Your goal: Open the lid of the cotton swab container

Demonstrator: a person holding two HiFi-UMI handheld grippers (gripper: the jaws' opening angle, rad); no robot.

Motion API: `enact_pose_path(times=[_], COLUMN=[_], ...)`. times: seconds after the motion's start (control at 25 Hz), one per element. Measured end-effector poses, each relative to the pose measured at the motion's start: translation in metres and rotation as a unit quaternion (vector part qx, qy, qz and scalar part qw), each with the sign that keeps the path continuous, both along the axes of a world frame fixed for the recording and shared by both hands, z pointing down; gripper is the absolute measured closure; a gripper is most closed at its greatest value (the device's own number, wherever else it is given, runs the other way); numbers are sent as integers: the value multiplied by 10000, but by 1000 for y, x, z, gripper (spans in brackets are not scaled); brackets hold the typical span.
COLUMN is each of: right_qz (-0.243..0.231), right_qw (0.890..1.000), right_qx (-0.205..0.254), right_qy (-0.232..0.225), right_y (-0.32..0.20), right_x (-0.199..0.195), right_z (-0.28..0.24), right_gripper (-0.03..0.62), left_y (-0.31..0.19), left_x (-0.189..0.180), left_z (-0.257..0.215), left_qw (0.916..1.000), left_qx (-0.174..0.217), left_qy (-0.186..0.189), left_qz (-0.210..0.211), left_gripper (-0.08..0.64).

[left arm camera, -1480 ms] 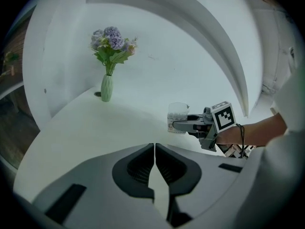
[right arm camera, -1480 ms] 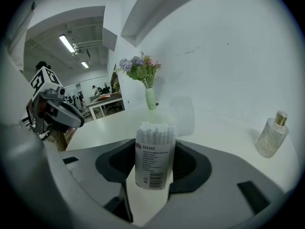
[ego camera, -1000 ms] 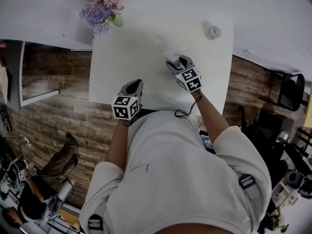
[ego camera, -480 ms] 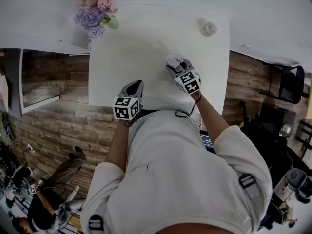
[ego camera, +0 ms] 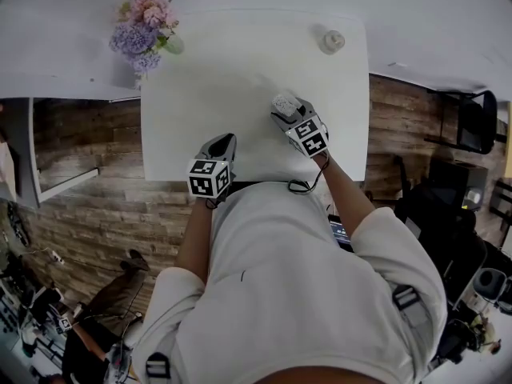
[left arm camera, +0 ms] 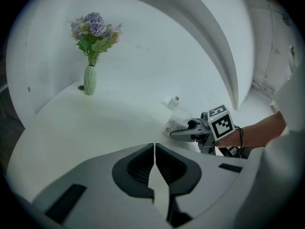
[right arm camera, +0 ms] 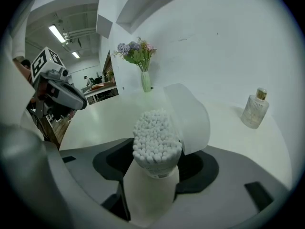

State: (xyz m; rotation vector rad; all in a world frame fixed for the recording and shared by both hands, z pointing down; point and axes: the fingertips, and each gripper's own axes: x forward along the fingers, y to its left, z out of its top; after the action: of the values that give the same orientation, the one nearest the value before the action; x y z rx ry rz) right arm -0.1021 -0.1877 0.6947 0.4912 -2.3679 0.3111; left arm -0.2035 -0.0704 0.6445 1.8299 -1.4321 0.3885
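A clear cotton swab container (right arm camera: 156,142), packed with white swabs, stands on the white table (ego camera: 200,94) between the jaws of my right gripper (right arm camera: 153,170). Its translucent lid (right arm camera: 190,118) is flipped up and leans to the right. The right jaws are opening, and a thin gap shows beside the container on the left. From the head view the container (ego camera: 283,104) sits at the tip of the right gripper (ego camera: 282,112). My left gripper (ego camera: 224,141) hovers near the table's front edge, jaws shut and empty (left arm camera: 155,149). It looks toward the container (left arm camera: 178,123).
A slim vase of purple and pink flowers (ego camera: 142,32) stands at the table's far left corner. A small glass bottle (ego camera: 331,41) stands at the far right, well beyond the container. Wooden floor lies on both sides of the table.
The head view has drifted, so the table sits a little lower and further left in it. Both grippers keep their places, the right one still around the container.
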Motion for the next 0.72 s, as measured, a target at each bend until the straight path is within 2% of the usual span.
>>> enact_pose_path(times=[0.2, 0.52, 0.64, 0.72], right_qz=[161, 607, 909, 1190], right_qw=[9999, 9977, 9949, 9914], right_qx=[-26, -30, -66, -15], right_qy=[55, 286, 431, 544], right_y=[3, 6, 13, 19], right_x=[8, 31, 44, 53], right_z=[3, 3, 2, -2], right_gripper=[313, 319, 378, 467], left_y=[-1, -8, -9, -9], left_x=[3, 7, 10, 13], left_z=[3, 7, 9, 10], left_qw=[9998, 9985, 9969, 9950], left_qx=[-35, 13, 28, 52], left_qy=[37, 130, 128, 103], left_qz=[167, 533, 770, 989], left_gripper=[534, 534, 534, 534])
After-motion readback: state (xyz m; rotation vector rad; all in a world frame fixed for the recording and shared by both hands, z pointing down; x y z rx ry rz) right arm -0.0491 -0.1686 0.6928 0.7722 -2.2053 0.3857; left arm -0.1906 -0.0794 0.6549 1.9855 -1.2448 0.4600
